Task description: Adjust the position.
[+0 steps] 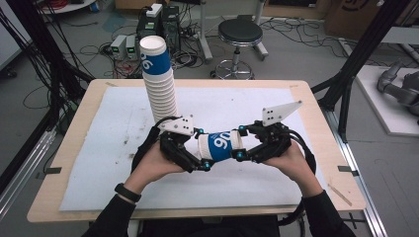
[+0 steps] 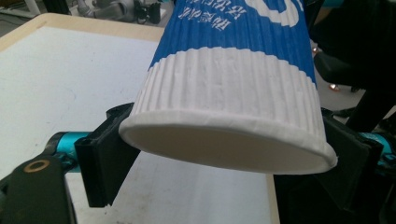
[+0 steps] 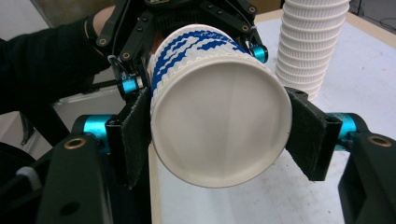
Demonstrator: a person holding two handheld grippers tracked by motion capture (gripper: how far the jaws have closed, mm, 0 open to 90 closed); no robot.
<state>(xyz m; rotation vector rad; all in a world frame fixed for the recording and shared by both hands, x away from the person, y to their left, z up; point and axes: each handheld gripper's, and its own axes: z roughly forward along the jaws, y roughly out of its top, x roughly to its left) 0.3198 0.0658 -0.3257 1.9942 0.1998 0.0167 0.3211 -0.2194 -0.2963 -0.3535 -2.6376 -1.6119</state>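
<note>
Paper cup (image 1: 220, 145) lying level above surface (image 1: 247, 98), right tongs (image 1: 240, 143) clamped on one end, left tongs (image 1: 202, 153) flanking the other, grip unclear: risks slipping down or crushing under uneven squeeze.

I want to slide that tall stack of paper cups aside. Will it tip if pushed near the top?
Probably. The stack of cups is tall, narrow and already leans, so a high push would likely topple it. Paper cups look light, so it may skid on the white sheet if pushed low. The ribbed walls should give some grip.
</note>
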